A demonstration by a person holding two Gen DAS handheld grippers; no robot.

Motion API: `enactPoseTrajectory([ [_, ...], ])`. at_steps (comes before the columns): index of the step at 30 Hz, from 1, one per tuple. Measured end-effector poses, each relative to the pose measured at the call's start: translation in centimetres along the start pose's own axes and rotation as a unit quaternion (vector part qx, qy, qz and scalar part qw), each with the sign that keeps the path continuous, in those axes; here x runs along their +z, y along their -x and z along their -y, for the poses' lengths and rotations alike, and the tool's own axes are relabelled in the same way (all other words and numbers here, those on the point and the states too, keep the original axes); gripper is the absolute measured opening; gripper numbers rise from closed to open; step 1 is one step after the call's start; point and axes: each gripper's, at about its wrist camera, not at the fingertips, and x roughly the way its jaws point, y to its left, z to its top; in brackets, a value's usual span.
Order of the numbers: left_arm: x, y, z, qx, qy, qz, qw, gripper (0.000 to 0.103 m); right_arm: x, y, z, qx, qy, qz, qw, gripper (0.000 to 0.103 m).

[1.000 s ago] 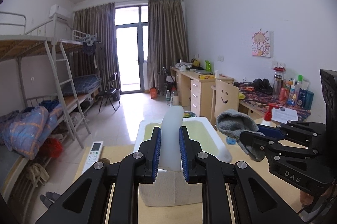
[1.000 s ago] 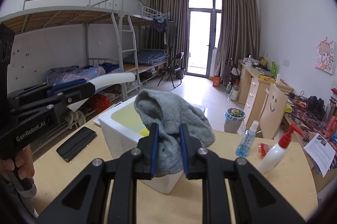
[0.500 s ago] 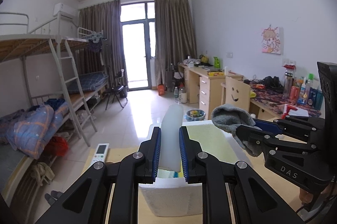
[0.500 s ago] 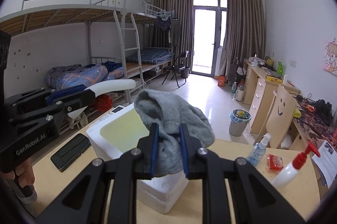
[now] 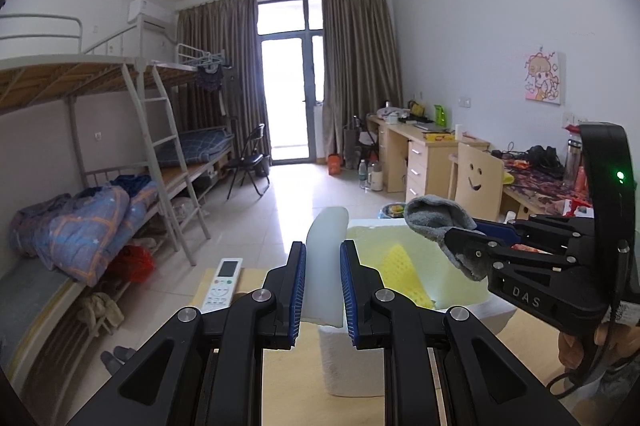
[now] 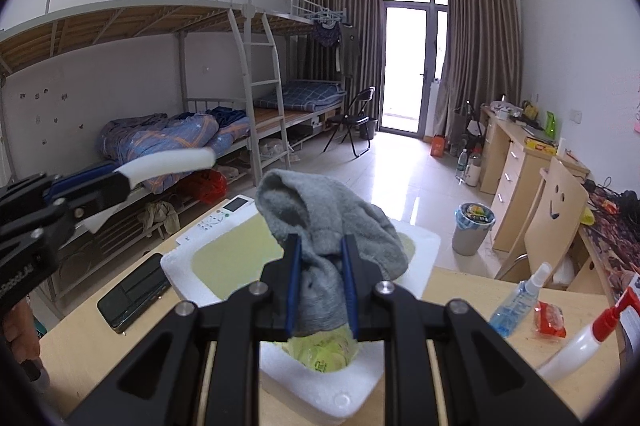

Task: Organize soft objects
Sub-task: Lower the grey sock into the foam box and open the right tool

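My left gripper [image 5: 322, 266] is shut on a white soft foam strip [image 5: 326, 238] that stands up between its blue pads. The strip [image 6: 172, 161] also juts out at the left of the right wrist view, above the table's edge. My right gripper [image 6: 320, 258] is shut on a crumpled grey cloth [image 6: 320, 214] and hangs over the open white foam box [image 6: 420, 246]. The same cloth [image 5: 432, 222] shows at the right of the left wrist view, over the box's pale yellow inside. A yellow sponge [image 5: 404, 278] and a yellow-green packet [image 6: 324, 350] lie in the box.
On the wooden table lie a black phone [image 6: 132, 290] and a white remote [image 6: 224, 216] left of the box. A blue spray bottle [image 6: 520, 298], a red packet [image 6: 550, 318] and a red-topped pump bottle [image 6: 580, 346] are on its right. Bunk beds, desks and a bin lie beyond.
The right gripper has carried the grey cloth forward, further over the foam box. The left gripper's view has swung a little to the left. Both grips are unchanged.
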Motion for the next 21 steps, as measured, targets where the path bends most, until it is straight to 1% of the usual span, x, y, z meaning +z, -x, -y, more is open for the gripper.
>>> enactPoseTrajectory([
  [2, 0.0, 0.0, -0.1, 0.001, 0.002, 0.000, 1.0000, 0.019, 0.3, -0.5, 0.3, 0.008, -0.004, -0.006, 1.000, 0.023],
  [11, -0.1, 0.1, -0.3, 0.008, 0.007, 0.002, 0.9999, 0.019, 0.3, -2.0, 0.8, 0.008, -0.005, -0.025, 1.000, 0.023],
  [12, -0.1, 0.1, -0.4, 0.007, 0.005, 0.002, 1.0000, 0.019, 0.4, -2.2, 0.8, 0.007, -0.005, -0.026, 1.000, 0.025],
  [14, 0.0, 0.2, -0.3, 0.010, 0.005, 0.004, 0.9999, 0.019, 0.6, -2.4, 0.7, 0.001, -0.004, -0.029, 1.000, 0.032],
  [15, 0.0, 0.2, -0.3, 0.009, 0.005, 0.003, 0.9999, 0.019, 0.7, -2.5, 0.7, 0.000, -0.001, -0.030, 1.000, 0.037],
  [16, 0.0, 0.2, -0.3, 0.009, 0.007, 0.003, 0.9999, 0.019, 0.7, -2.5, 0.7, -0.001, 0.000, -0.029, 1.000, 0.046],
  [17, 0.0, 0.2, -0.3, 0.011, 0.006, 0.003, 0.9999, 0.019, 0.7, -2.5, 0.7, -0.002, -0.001, -0.028, 1.000, 0.054],
  [18, 0.0, 0.1, -0.4, 0.011, 0.007, 0.003, 0.9999, 0.019, 0.6, -2.5, 0.7, -0.002, -0.003, -0.028, 1.000, 0.068],
  [19, 0.0, 0.1, -0.3, 0.010, 0.008, 0.003, 0.9999, 0.019, 0.6, -2.4, 0.9, -0.002, -0.007, -0.027, 1.000, 0.078],
  [21, 0.0, 0.0, -0.4, 0.011, 0.008, 0.002, 0.9999, 0.019, 0.6, -2.1, 1.2, 0.001, -0.018, -0.023, 1.000, 0.082],
])
